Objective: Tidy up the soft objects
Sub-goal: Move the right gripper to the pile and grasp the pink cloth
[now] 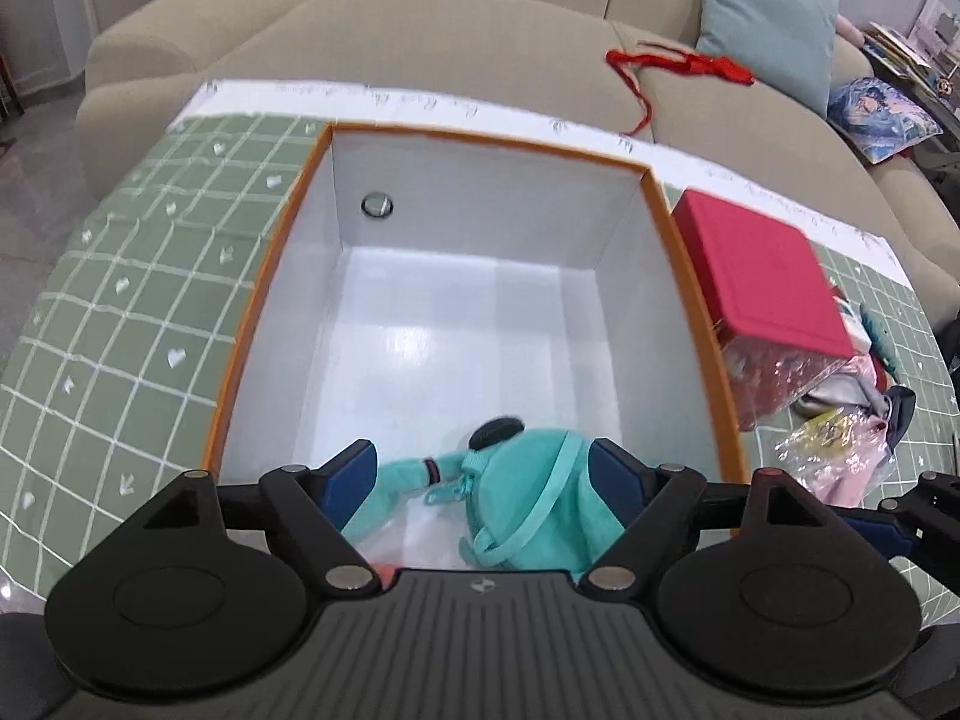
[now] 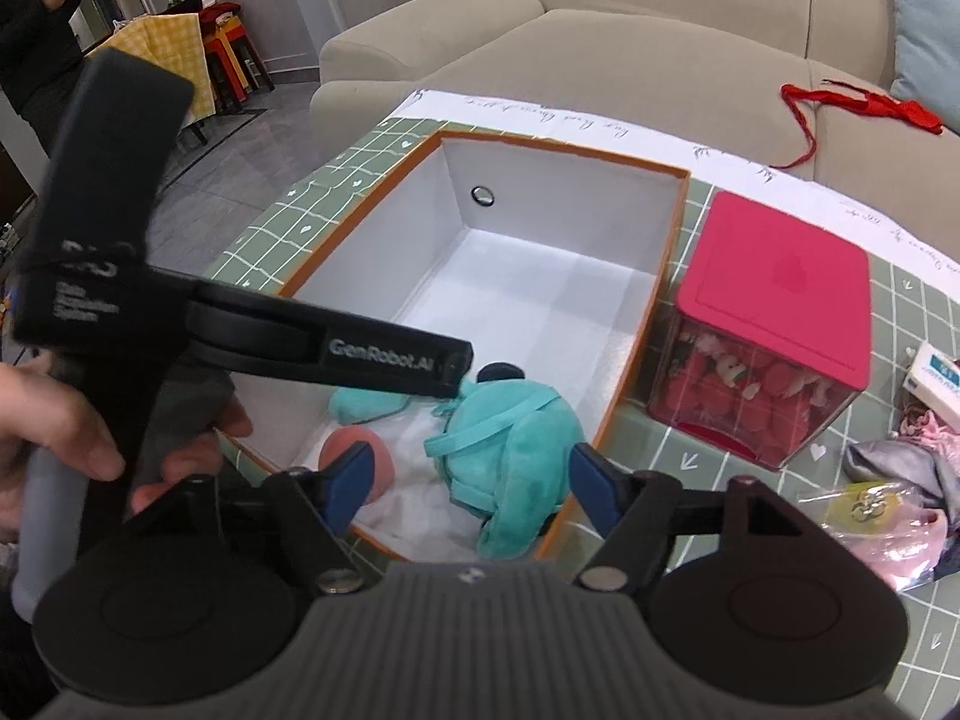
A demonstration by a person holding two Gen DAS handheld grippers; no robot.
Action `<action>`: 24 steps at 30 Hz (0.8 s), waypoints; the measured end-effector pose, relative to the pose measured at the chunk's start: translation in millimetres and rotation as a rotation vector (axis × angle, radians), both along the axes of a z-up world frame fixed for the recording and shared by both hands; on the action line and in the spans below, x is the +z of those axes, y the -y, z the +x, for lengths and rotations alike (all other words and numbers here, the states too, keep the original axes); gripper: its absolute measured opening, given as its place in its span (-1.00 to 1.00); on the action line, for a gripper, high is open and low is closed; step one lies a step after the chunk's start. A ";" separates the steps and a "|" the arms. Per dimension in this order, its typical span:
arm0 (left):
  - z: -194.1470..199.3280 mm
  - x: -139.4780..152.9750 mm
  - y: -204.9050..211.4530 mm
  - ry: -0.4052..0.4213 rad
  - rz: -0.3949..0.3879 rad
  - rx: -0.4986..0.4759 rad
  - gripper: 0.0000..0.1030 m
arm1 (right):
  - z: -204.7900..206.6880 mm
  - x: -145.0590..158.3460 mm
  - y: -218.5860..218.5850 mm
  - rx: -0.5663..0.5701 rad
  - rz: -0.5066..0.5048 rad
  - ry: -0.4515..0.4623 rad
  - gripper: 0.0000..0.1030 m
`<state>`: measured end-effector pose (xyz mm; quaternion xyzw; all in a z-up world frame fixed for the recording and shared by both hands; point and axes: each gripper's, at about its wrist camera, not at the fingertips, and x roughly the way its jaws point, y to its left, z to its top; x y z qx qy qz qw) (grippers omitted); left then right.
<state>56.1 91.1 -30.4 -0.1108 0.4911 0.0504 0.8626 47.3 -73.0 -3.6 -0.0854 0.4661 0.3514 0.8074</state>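
An orange-rimmed white box (image 1: 273,276) (image 2: 630,384) stands on the green checked tablecloth (image 1: 120,300). A teal plush toy (image 1: 528,480) (image 2: 516,450) with a black ear lies at the box's near end, beside a pink round part (image 2: 360,450) on white cloth. My left gripper (image 1: 486,477) hangs open over the toy, its blue pads apart on either side. My right gripper (image 2: 471,486) is open too, the toy lying loose between its pads. In the right wrist view the left gripper's finger (image 2: 360,354) reaches across the box, held by a hand (image 2: 72,438).
A clear box with a red lid (image 1: 762,276) (image 2: 780,300) stands right of the white box. Bagged soft items (image 2: 900,510) (image 1: 840,450) lie at the right. A beige sofa (image 1: 480,30) with a red ribbon (image 1: 678,63) is behind. A person (image 2: 30,30) stands far left.
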 end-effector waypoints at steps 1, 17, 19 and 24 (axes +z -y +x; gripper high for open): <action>0.2 3.2 1.8 0.009 0.007 -0.004 0.83 | 0.2 0.6 1.7 -0.003 0.004 0.002 0.47; 1.3 60.7 53.6 0.143 -0.005 -0.077 0.83 | 24.5 35.1 82.4 -0.184 0.030 0.097 0.93; 1.9 65.2 64.9 0.160 0.008 -0.094 0.83 | 30.9 39.0 101.7 -0.231 0.037 0.109 0.95; 0.9 67.8 92.8 0.180 0.017 -0.166 0.83 | 51.7 36.0 160.2 -0.378 0.051 0.099 0.95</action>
